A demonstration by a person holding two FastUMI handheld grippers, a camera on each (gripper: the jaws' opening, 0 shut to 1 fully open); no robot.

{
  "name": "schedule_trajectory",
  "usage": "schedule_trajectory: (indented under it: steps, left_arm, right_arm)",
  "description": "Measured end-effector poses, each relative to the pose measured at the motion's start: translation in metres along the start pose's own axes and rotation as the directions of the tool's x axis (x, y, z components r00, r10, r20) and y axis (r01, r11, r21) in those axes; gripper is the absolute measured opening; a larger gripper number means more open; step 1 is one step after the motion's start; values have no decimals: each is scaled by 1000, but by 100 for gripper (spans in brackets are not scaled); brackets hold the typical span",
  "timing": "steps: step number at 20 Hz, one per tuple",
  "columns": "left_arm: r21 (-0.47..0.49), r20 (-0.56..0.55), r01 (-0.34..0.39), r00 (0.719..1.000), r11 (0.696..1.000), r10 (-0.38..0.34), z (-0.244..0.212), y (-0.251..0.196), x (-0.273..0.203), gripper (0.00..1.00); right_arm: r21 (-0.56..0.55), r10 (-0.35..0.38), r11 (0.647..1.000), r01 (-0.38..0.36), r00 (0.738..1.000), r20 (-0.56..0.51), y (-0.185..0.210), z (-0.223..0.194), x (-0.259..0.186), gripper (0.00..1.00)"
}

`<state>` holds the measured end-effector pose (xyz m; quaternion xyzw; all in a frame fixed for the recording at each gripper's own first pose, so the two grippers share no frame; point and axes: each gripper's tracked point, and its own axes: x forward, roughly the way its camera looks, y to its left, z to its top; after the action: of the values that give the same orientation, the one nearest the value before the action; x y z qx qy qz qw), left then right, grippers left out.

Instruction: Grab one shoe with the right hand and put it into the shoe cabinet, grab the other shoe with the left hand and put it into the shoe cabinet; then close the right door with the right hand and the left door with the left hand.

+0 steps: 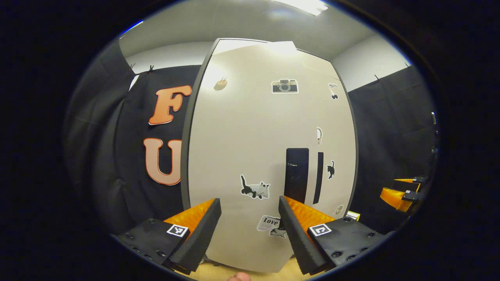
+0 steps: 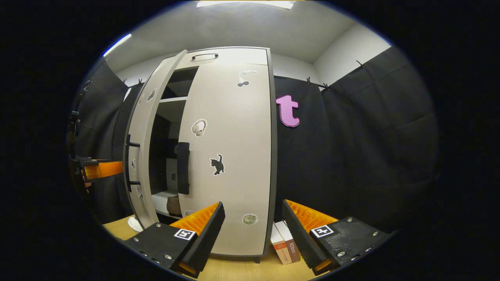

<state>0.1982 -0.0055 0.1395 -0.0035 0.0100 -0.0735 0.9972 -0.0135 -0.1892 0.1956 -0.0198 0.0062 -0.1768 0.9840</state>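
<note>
Both sets of tongs are empty right now. The left tongs (image 1: 249, 218) are spread apart with nothing between them, pointed straight at the outside face of the left door (image 1: 250, 148), close up to it. The right tongs (image 2: 253, 222) are released too, sitting just in front of the right door (image 2: 230, 156) near its bottom edge.

As for progress: in the right gripper view the right door looks shut, or as good as shut, flush with the shoe cabinet (image 2: 230, 56). The left door is not yet closed there; it stands swung out, and through the gap you can see the shelves. On the bottom shelf there's a dark brownish lump (image 2: 174, 205) that I'd guess is one of the shoes, but it's too small and shadowed to be sure, and I can't make out a second one.

So my read is that the shoes are in, the right door is done, and the last job is pushing the left door closed with the left tongs.

Other stuff: a small box (image 2: 285, 242) stands on the wooden counter (image 2: 234, 269) beside the cabinet's right corner, well out of the door's way.
</note>
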Motion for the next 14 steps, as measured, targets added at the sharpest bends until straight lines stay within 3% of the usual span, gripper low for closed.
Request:
schedule_trajectory:
  steps: [14]
  left_arm:
    - [-38,-17,21,1000,999,-22,-9,-20,64,96]
  right_arm:
    - [8,-28,1000,28,999,18,-13,6,3,92]
